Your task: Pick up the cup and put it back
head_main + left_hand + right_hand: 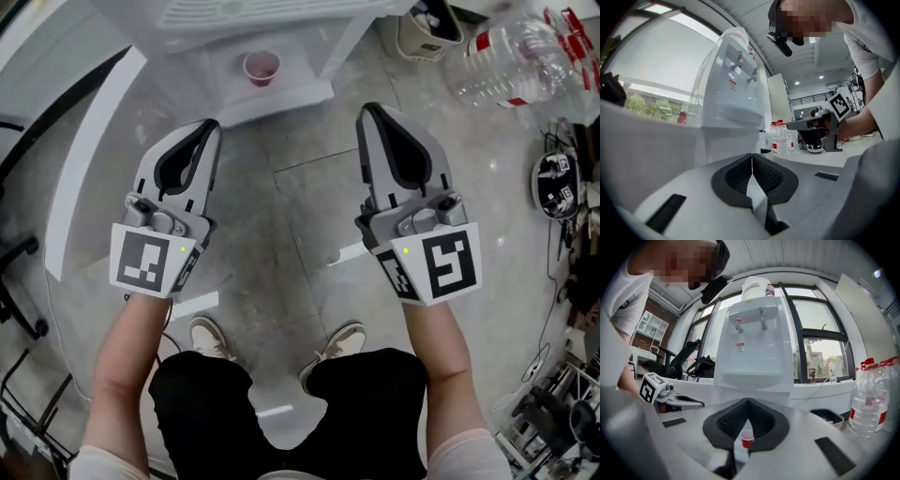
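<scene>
The small red cup (262, 67) stands on the ledge at the foot of the water dispenser (281, 21), below its taps. It looks light and thin-walled and would probably buckle, so a gentle pinch across the side wall near mid-height suits it. It is upright, mouth up, long axis vertical. The left gripper (211, 124) and right gripper (368, 111) hang well short of the dispenser, jaws closed together on nothing.

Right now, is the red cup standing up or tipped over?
Upright: the small red plastic cup shows its open mouth facing up.
</scene>
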